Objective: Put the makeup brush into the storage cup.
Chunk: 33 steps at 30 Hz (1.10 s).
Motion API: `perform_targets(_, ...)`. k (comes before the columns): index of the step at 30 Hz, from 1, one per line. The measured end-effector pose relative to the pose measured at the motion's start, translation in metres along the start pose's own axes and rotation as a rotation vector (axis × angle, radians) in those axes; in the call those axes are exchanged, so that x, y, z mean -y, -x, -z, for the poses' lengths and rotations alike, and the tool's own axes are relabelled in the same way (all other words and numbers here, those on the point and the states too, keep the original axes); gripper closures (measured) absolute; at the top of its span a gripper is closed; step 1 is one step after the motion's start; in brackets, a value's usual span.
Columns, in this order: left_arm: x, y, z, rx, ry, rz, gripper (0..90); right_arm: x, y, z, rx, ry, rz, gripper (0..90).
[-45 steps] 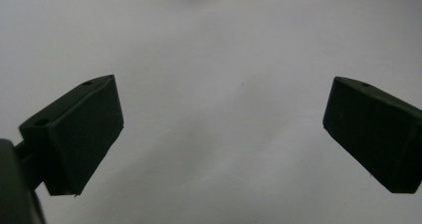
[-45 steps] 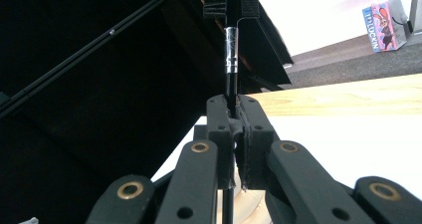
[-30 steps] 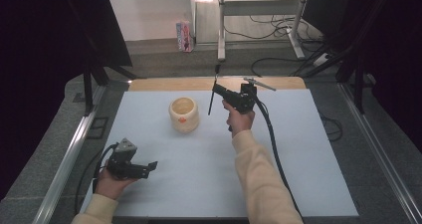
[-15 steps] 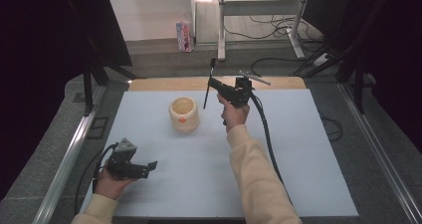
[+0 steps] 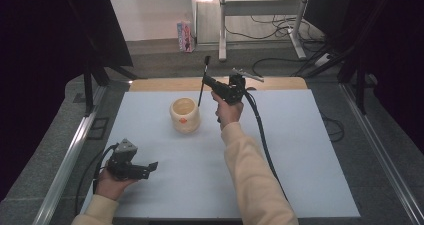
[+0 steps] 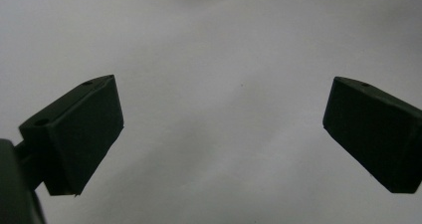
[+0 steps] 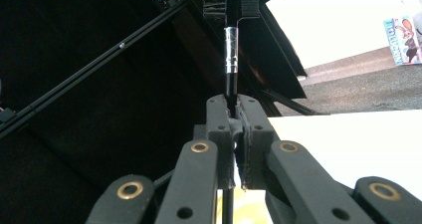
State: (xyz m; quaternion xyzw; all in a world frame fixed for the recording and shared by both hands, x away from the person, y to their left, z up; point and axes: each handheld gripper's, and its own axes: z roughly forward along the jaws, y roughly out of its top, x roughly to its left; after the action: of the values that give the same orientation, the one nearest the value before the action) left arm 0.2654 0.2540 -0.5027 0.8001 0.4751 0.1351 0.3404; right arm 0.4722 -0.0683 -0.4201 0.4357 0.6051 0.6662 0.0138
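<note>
Hovering above the cup (image 5: pixel 185 114), the raised right hand-held gripper (image 5: pixel 209 82) clamps a brush (image 5: pixel 203 81).

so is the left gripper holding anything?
No, in the left gripper view the left gripper has its jaws wide apart over the bare white table.

the brush (image 5: pixel 202 83) stands upright just behind and right of the cup (image 5: pixel 184 114) on the table (image 5: pixel 310 150).

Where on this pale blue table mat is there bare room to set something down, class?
The pale blue table mat is bare right of the cream sleeve, and between that sleeve and the left tool. It is crowded near the cream round pot, where the right tool holds a thin black brush.
</note>
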Motion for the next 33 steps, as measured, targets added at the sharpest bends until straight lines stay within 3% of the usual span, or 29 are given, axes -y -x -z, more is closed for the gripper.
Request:
perform_targets(5, 0.0, 0.001, 0.0, 0.0, -0.001, -0.001, 3.2, 0.003, -0.003, -0.009, 0.001, -0.009, 0.029, 84.8)
perform_targets(25, 0.0, 0.001, -0.001, 0.005, -0.001, -0.001, 3.1, 0.005, -0.01, -0.036, -0.012, 0.004, 0.036, 84.7)
perform_targets(33, 0.0, 0.0, -0.001, 0.004, -0.001, -0.002, 3.1, 0.015, -0.007, -0.045, -0.004, -0.02, 0.06, 84.7)
